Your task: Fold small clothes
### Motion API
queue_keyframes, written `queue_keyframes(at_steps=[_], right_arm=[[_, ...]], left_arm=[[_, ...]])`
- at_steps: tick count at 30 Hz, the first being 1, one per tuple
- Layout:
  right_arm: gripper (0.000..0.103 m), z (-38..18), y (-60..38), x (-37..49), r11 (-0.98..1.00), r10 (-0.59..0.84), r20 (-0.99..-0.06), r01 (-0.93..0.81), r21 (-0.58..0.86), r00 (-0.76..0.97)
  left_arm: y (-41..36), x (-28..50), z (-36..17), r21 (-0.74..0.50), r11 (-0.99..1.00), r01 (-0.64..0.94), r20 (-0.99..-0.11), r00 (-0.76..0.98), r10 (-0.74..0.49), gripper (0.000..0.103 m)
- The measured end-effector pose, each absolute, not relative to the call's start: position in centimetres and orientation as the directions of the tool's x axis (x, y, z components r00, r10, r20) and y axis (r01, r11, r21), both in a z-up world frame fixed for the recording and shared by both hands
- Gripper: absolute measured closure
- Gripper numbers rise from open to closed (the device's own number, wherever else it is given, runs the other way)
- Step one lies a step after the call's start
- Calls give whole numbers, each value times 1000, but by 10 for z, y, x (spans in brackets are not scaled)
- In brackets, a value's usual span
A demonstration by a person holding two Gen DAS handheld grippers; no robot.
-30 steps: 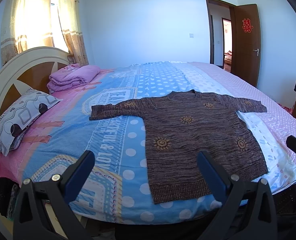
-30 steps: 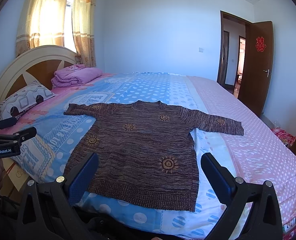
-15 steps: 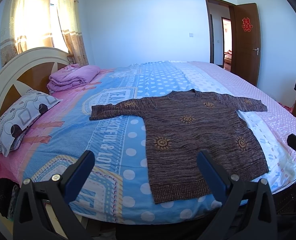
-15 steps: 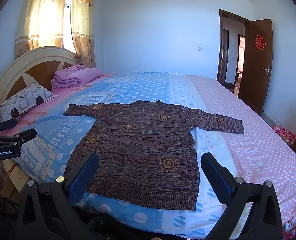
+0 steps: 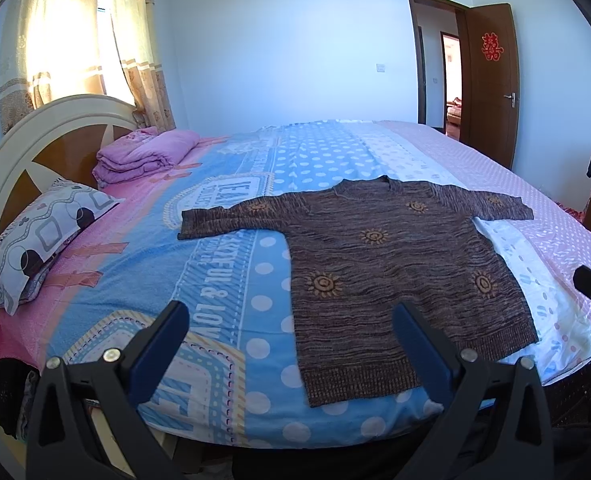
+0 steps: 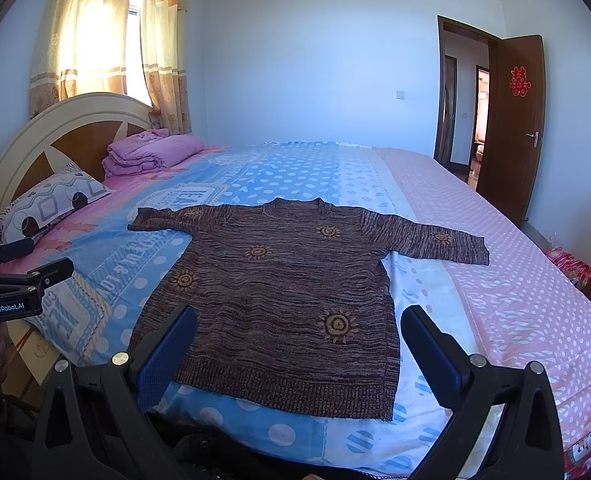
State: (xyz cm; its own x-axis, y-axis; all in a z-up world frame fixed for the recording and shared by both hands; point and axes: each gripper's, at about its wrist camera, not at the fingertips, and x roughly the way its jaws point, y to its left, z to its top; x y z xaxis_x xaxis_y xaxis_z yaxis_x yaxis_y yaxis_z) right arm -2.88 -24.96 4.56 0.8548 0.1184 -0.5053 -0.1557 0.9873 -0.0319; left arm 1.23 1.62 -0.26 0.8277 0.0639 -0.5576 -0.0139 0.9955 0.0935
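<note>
On the bed (image 5: 223, 280) a brown sweater (image 5: 395, 264) lies flat, sleeves spread to both sides, its hem near the near edge. The left gripper (image 5: 291, 344) hangs above that edge, jaws wide and empty, the hem's left corner between its fingers in view. The right gripper (image 6: 297, 344) hangs over the hem, jaws wide, holding nothing. A pillow (image 5: 43, 236) and a folded pink blanket (image 5: 143, 156) lie by the headboard (image 5: 11, 152).

Brown sweater (image 6: 279, 296) w/ prob. orange suns
</note>
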Motion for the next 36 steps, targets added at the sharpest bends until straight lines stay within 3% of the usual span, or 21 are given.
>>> queue_keyframes(at_steps=[36], right_arm=[[1, 37, -255, -19, 980, 177, -532, -200, 16, 828]], left_arm=[[11, 24, -12, 123, 992, -5, -576, 814, 75, 0]])
